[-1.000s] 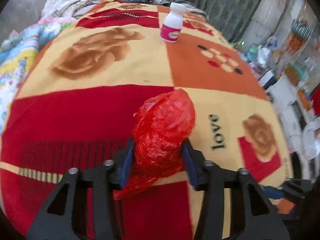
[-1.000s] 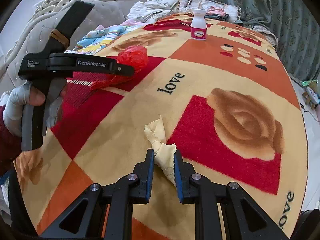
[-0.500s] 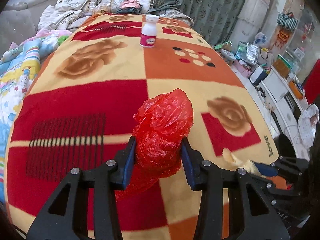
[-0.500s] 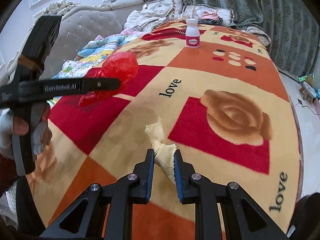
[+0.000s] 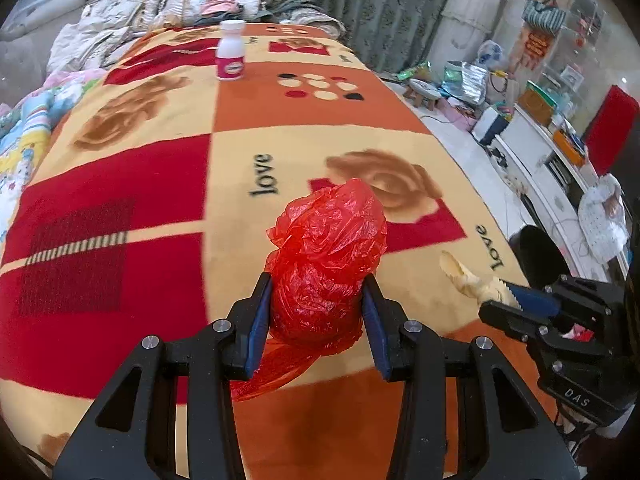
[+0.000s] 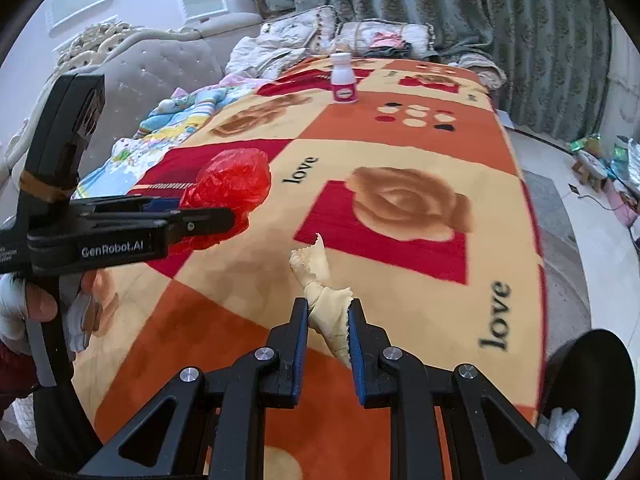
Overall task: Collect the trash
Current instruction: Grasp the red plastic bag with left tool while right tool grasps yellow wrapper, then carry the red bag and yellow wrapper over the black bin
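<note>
My left gripper (image 5: 317,294) is shut on a crumpled red plastic bag (image 5: 328,256) and holds it above the blanket; the bag also shows in the right wrist view (image 6: 230,184), with the left gripper (image 6: 224,216) at the left. My right gripper (image 6: 328,316) is shut on a crumpled cream paper wrapper (image 6: 320,292) above the blanket; the wrapper also shows in the left wrist view (image 5: 472,282). A round black bin (image 6: 588,384) stands off the blanket's near right corner, also seen in the left wrist view (image 5: 540,258).
A white bottle with a pink label (image 5: 230,52) stands upright at the far end of the patterned blanket (image 5: 280,120). Pillows and bedding (image 6: 304,40) lie behind it. A cluttered floor and shelves (image 5: 532,108) lie to the right.
Both grippers have lifted and drawn back toward the near right of the blanket, each still holding its trash. The black bin has come into view.
</note>
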Tool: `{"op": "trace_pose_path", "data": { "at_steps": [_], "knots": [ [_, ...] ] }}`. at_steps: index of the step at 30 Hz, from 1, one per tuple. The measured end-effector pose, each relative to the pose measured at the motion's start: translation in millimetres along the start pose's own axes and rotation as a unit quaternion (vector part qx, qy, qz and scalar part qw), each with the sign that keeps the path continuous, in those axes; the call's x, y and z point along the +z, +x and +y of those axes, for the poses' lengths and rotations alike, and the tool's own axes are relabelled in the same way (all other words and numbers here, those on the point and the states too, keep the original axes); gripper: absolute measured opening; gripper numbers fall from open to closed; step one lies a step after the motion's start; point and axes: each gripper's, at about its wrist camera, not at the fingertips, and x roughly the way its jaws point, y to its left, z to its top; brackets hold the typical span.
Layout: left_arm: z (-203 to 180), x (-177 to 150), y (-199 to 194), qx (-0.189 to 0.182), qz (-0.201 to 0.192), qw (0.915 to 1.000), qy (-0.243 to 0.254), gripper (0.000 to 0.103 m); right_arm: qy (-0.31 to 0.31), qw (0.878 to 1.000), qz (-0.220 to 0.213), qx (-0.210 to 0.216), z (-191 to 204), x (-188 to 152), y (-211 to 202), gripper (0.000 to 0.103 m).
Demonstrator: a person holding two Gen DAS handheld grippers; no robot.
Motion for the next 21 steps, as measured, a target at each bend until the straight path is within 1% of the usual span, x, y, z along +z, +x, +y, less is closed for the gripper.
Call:
{"op": "trace_pose_path", "data": {
  "at_steps": [8,13,21],
  "knots": [
    [-38.4,-2.0,6.3,-0.020,0.010,0.9995,0.023,0.041,0.024,0.999,-0.007,-0.022,-30.2,-13.6,-22.1,0.018],
    [-62.8,-2.3,9.3,-0.027,0.012,0.9988,0.040,0.041,0.037,0.999,-0.010,-0.036,-46.7,-22.9,-34.0,0.018],
    [-102.5,0.7,17.8,-0.042,0.018,0.9963,0.072,0.041,0.060,0.996,-0.013,-0.059,-80.7,-40.5,-55.0,0.018]
  ]
}}
